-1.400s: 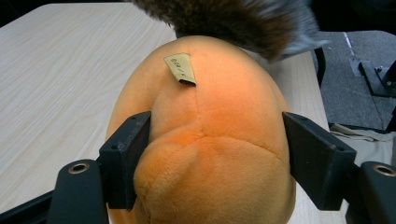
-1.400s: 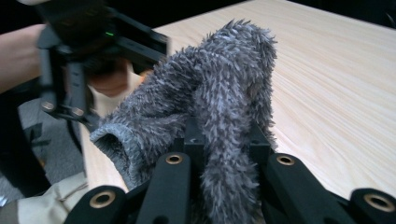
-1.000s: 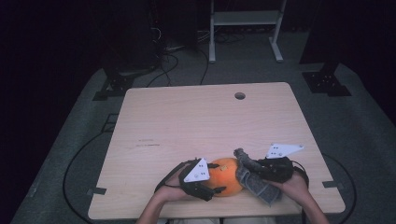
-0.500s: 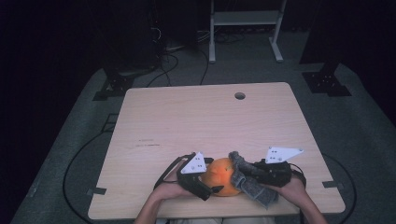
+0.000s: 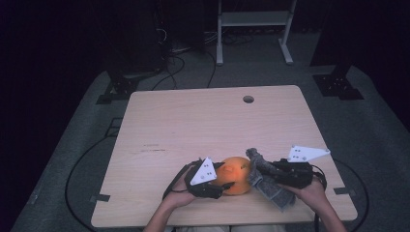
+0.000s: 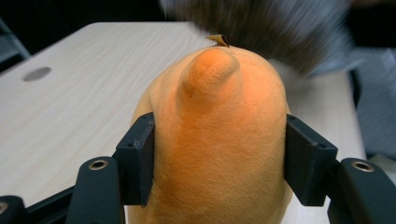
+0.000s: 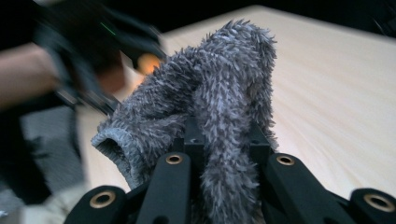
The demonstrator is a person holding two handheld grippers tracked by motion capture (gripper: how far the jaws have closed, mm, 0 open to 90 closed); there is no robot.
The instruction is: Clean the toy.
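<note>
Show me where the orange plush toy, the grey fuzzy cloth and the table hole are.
orange plush toy [image 6: 215, 140], left gripper view, its body.
grey fuzzy cloth [image 7: 219, 98], right gripper view, upper fold.
table hole [image 5: 248, 99], high view, its centre.

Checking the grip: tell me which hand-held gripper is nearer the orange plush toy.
Left. The left hand-held gripper clamps the orange plush toy; the right hand-held gripper holds a grey fuzzy cloth beside it.

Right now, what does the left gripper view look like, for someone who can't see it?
An orange plush toy is squeezed between two black jaws, which have just been closing. It sits over a pale wooden table, with a blurry grey fuzzy cloth behind it.
</note>
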